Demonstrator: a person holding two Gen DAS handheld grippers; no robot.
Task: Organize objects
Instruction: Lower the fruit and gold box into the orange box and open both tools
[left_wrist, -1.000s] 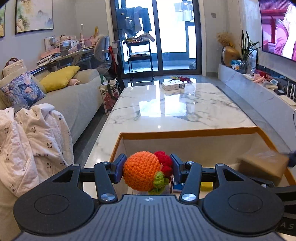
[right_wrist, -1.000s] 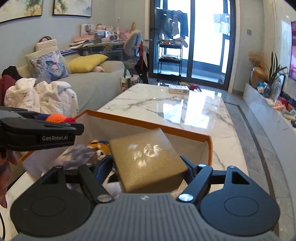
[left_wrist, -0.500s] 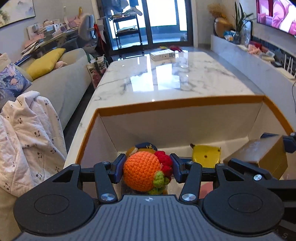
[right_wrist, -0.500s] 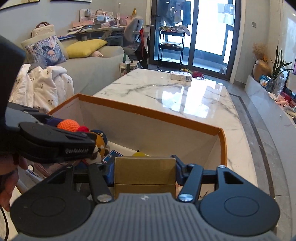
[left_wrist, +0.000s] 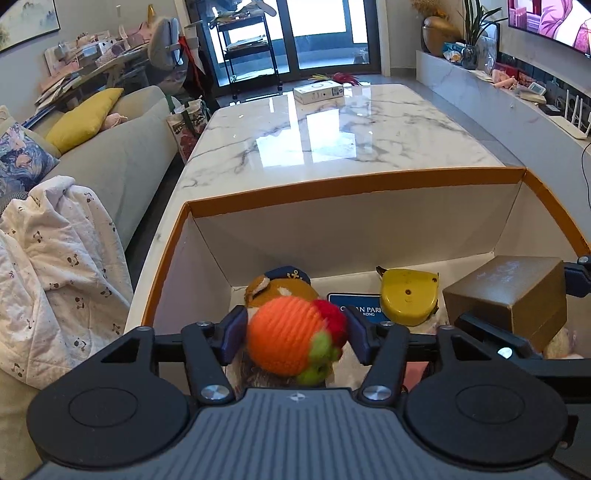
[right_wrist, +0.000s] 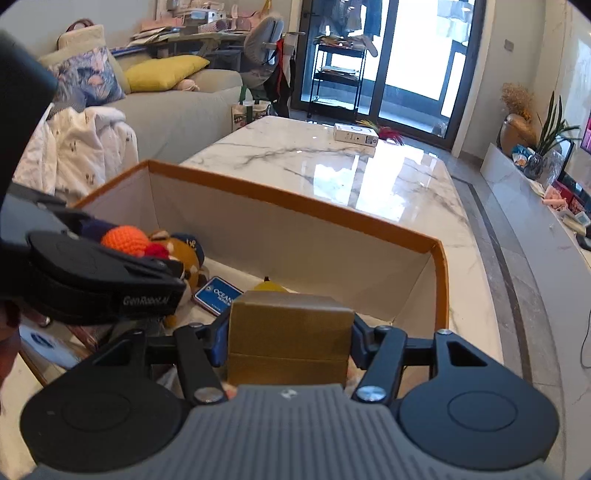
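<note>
Leftmost, a white patterned blanket (left_wrist: 55, 266) lies heaped on the grey sofa (left_wrist: 122, 162), with a yellow cushion (left_wrist: 83, 118) further back. Beside the sofa stands the marble table (left_wrist: 332, 136), and on its near end sits the orange-rimmed box (left_wrist: 354, 184), open at the top, white inside.

Left gripper (left_wrist: 293, 334) — positioned over the left half of the box interior. Between its blue pads sits the orange crocheted ball (left_wrist: 284, 339), which has a red tuft and a green tuft on its right side. The left pad looks slightly off the yarn and the ball is motion-blurred, so I cannot tell whether the grip is firm or loosened.

Below and beyond the ball, on the box floor: a brown plush toy (left_wrist: 280, 288) with a navy cap, then a blue card (left_wrist: 354, 306) lying flat, then a yellow tape measure (left_wrist: 408, 299) just right of the card and overlapping its edge.

Right gripper (right_wrist: 286, 338) — closed on the gold box (right_wrist: 290, 336), pads pressed against its two side faces; the gold box is held level inside the right half of the orange-rimmed box, just above the floor contents. From the left wrist view it appears at the right, next to the tape measure.

Far end of the table: a small white carton (left_wrist: 318, 92), well apart from the rest.
</note>
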